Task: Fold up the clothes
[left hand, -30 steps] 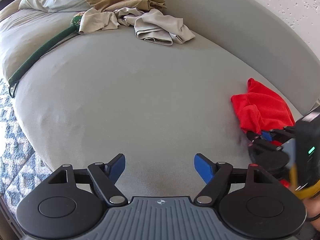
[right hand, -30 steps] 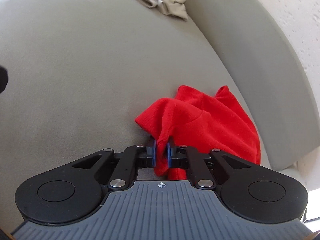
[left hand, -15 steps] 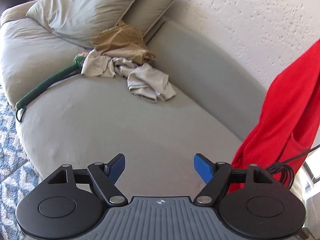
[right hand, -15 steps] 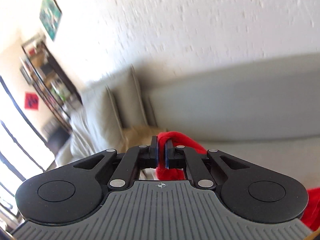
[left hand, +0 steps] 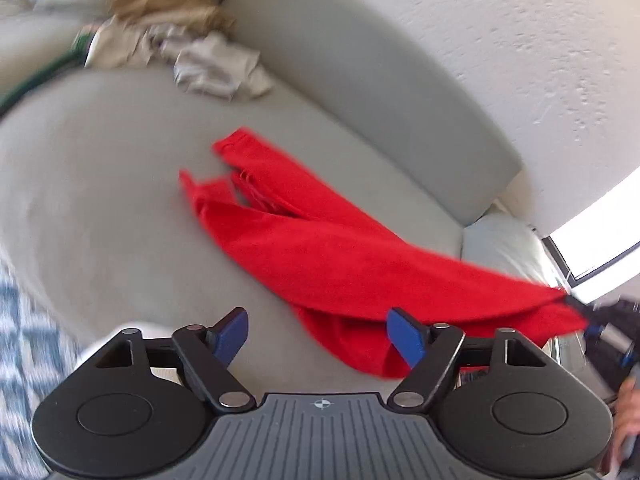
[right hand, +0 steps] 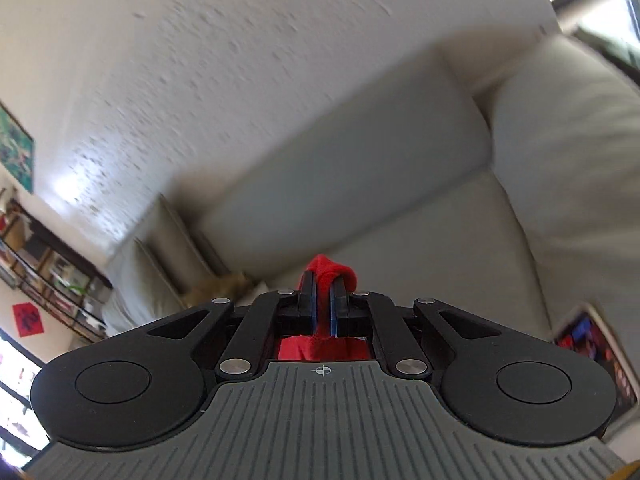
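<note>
Left wrist view: the heap of beige and tan crumpled clothes (left hand: 188, 48) is motion-blurred; individual garments cannot be separated. The bright red fabric garment (left hand: 340, 256) has its lower fold hidden behind a blue gripper pad. Right wrist view: the dark shelving (right hand: 48, 276) is blurred; contents unreadable.

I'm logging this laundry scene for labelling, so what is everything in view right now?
red garment: one, red, stretched across the sofa seat, one end pinched at right
clothes pile: one heap, beige and tan, far end of seat, blurred
sofa: one, grey
rug: one, blue-white, floor at left
wall picture: one, green, on the wall
right gripper: shut on the red garment
left gripper: closing, nothing between its pads, near the garment
</note>
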A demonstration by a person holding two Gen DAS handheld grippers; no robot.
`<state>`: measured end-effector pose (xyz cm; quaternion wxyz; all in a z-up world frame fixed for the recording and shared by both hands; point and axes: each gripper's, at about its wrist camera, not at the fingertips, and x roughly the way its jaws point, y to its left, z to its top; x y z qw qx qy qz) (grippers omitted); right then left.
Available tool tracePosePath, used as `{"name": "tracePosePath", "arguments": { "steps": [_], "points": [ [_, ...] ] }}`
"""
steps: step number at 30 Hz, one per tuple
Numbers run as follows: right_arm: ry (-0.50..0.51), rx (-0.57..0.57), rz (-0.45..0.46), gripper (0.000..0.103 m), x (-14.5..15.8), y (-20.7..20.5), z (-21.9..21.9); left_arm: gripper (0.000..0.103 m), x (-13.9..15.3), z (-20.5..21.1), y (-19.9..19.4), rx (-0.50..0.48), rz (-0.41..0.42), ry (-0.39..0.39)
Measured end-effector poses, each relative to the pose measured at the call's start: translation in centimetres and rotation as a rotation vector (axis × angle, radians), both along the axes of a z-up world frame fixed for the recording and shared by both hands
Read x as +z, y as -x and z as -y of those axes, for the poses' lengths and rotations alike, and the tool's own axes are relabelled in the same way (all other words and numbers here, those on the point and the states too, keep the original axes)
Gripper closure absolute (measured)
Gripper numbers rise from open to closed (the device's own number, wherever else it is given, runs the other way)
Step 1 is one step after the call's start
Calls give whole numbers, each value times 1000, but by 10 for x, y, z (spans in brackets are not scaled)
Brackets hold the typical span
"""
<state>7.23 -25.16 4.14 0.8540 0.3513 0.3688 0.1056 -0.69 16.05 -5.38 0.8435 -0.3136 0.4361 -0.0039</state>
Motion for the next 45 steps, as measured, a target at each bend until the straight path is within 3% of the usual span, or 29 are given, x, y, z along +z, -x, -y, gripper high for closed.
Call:
{"name": "tracePosePath", "arguments": {
  "steps": [2,5,10,12,16,18,21,24,28,29,30,31,32,36,38,40,42,43,45],
  "points": [
    [-46,-28,-139,97,-59,13,10,45,-21,5,0,30,-69,28],
    [-90,-74,-215,97,-105,29,19,48,-37,19,-4,18,-101,43],
    [-97,-134,-157,97,-97,18,40,48,-57,53,-24,-40,-145,106],
    [-72,-153,-142,97,-90,4,46,49,-67,60,-27,-4,-143,128],
    [-50,-135,-159,97,-91,-6,49,49,-74,36,-20,169,-86,261],
    [-42,-125,-165,97,-97,-3,50,48,-75,21,-26,206,-83,286],
    [-71,-138,-184,97,-109,-2,56,50,-84,9,-39,248,-81,387],
    [-81,-146,-190,97,-115,-4,59,55,-91,19,-57,224,-89,471],
    [-84,-146,-190,97,-118,-5,60,55,-106,45,-83,181,-170,461],
    [-80,-143,-190,97,-118,-5,60,55,-108,46,-91,186,-179,452],
    [-76,-140,-190,97,-118,-5,60,64,-110,48,-100,192,-189,444],
    [-74,-138,-190,97,-118,-5,60,78,-112,50,-108,197,-198,435],
    [-73,-136,-191,97,-119,-5,61,103,-113,52,-116,200,-199,421],
    [-79,-131,-199,97,-123,-4,64,103,-43,76,-144,73,65,198],
    [-82,-131,-197,97,-125,-2,65,103,-5,99,-161,-37,219,94],
    [-85,-131,-201,97,-128,-1,65,103,18,129,-183,-179,323,-37],
    [-78,-130,-214,97,-132,-3,63,83,17,150,-205,-280,188,-85],
    [-77,-129,-221,97,-135,-4,62,80,12,155,-212,-278,110,-90],
    [-80,-123,-230,97,-138,-4,60,59,4,155,-203,-242,15,-152]
  ]
}}
